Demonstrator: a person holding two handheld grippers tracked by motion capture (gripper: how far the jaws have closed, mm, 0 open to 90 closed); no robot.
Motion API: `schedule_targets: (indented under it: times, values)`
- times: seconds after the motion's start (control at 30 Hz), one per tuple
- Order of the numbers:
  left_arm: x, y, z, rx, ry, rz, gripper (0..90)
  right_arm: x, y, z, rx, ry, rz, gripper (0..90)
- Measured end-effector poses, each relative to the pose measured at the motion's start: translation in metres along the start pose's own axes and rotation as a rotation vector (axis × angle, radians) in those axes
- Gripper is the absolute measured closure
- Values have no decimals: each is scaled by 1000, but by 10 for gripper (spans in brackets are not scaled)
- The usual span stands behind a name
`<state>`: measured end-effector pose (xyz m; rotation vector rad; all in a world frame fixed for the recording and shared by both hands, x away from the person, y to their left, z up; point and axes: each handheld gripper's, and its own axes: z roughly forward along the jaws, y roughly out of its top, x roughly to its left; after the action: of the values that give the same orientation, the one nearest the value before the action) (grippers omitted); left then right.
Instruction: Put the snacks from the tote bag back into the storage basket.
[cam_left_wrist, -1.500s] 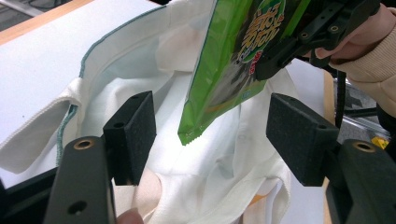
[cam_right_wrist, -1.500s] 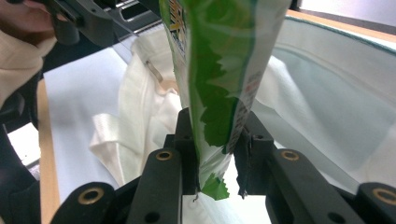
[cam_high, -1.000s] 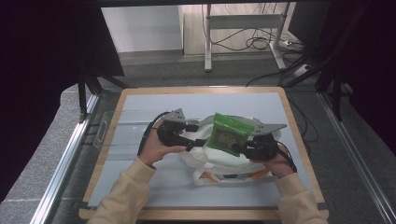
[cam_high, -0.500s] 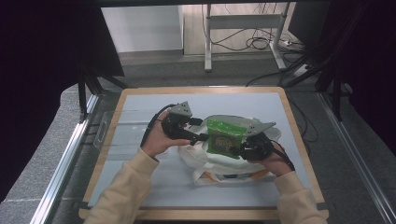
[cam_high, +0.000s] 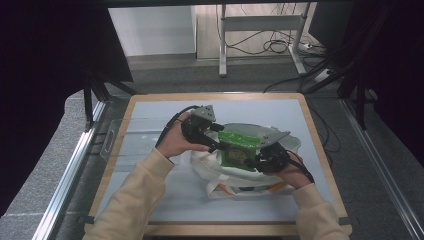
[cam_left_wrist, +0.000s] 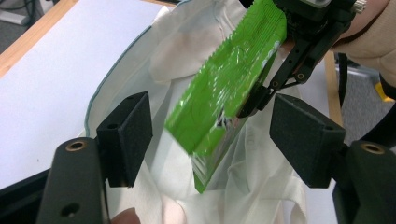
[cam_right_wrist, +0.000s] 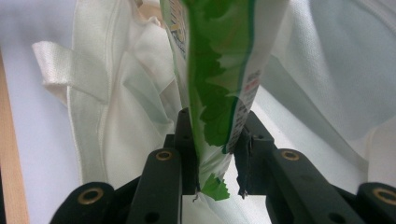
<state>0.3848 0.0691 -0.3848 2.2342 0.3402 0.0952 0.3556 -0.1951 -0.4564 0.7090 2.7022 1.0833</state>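
A green snack packet (cam_high: 237, 150) hangs over the mouth of a white cloth bag (cam_high: 210, 167) in the middle of the table. My right gripper (cam_high: 251, 156) is shut on the packet's right end; in the right gripper view its pads (cam_right_wrist: 187, 140) pinch the packet (cam_right_wrist: 215, 70) at its crimped edge. My left gripper (cam_high: 219, 136) stands open at the packet's left end. In the left gripper view its two pads (cam_left_wrist: 130, 135) are wide apart, with the packet (cam_left_wrist: 229, 84) slanting beyond them untouched and the bag (cam_left_wrist: 140, 46) spread beneath. The right gripper (cam_left_wrist: 254, 102) shows there too.
The bag lies crumpled on a white table top with a wooden rim (cam_high: 315, 145). A bag strap (cam_right_wrist: 70, 70) runs off to one side. A clear plastic tray (cam_high: 115, 142) sits at the table's left edge. Bare table (cam_high: 165, 200) lies in front of the bag.
My left hand has moved right and slightly up, bringing its open jaws to the packet's left end. The packet has tipped and sunk a little toward the bag. The right hand has stayed put.
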Motion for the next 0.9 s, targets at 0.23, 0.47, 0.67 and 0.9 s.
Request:
schedule_targets:
  times: [0.23, 0.47, 0.67, 0.9]
  values:
    - [0, 13, 12, 72, -26, 59, 339, 4, 5, 0, 9, -6, -22, 718]
    - [-2, 18, 20, 131, -65, 108, 529, 7, 8, -3, -2, -13, -38, 717]
    - [-6, 17, 21, 153, -51, 157, 673, 8, 10, -3, 0, -32, -49, 713]
    - [-4, 15, 20, 151, -47, 165, 729, 8, 10, -5, -17, -40, -46, 687]
